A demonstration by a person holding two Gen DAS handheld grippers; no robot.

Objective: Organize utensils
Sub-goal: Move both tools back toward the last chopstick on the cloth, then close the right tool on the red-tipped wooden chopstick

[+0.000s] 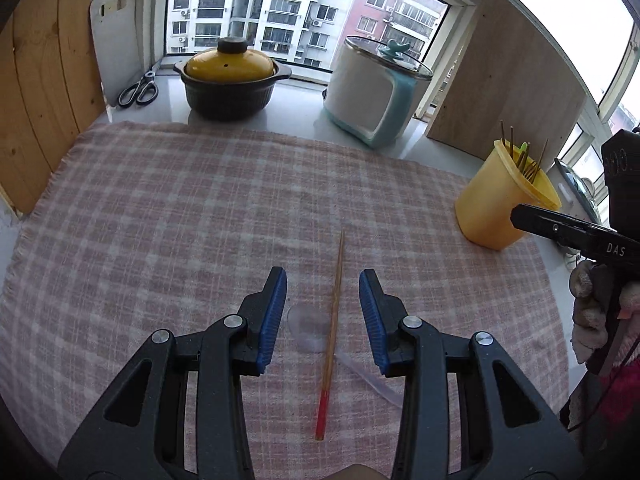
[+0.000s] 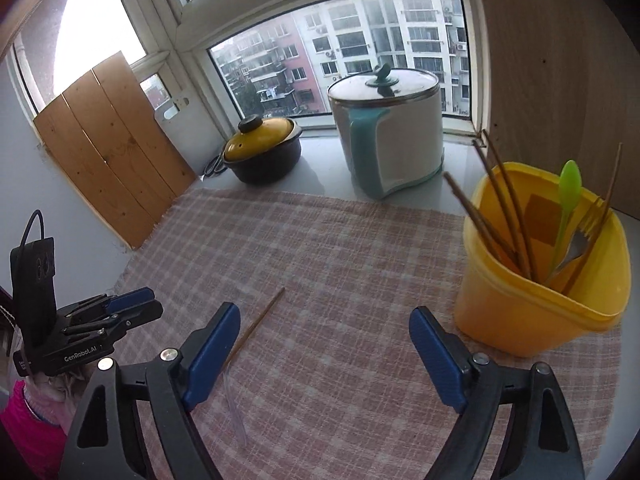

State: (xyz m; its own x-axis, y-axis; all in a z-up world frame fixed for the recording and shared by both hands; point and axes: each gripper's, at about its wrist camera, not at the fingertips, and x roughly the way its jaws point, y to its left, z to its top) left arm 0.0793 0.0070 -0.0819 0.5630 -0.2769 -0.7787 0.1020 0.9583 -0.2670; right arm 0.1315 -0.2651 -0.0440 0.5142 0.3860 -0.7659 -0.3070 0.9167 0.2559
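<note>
A wooden chopstick (image 1: 333,316) with a red end lies on the pink checked cloth (image 1: 180,208), between the open jaws of my left gripper (image 1: 323,292). A clear plastic spoon (image 1: 306,330) lies under it, its handle running right. My right gripper (image 2: 325,326) is open and empty, hovering over the cloth left of the yellow utensil cup (image 2: 536,280). The cup holds several chopsticks, a green spoon (image 2: 568,196) and a fork (image 2: 582,236). The chopstick (image 2: 260,320) and the clear spoon (image 2: 234,412) also show in the right wrist view.
A black pot with a yellow lid (image 1: 230,80), scissors (image 1: 140,88) and a white and teal container (image 1: 376,92) stand on the windowsill. Wooden boards lean at the left (image 1: 44,80) and right (image 1: 508,88). The yellow cup (image 1: 500,200) stands at the cloth's right edge.
</note>
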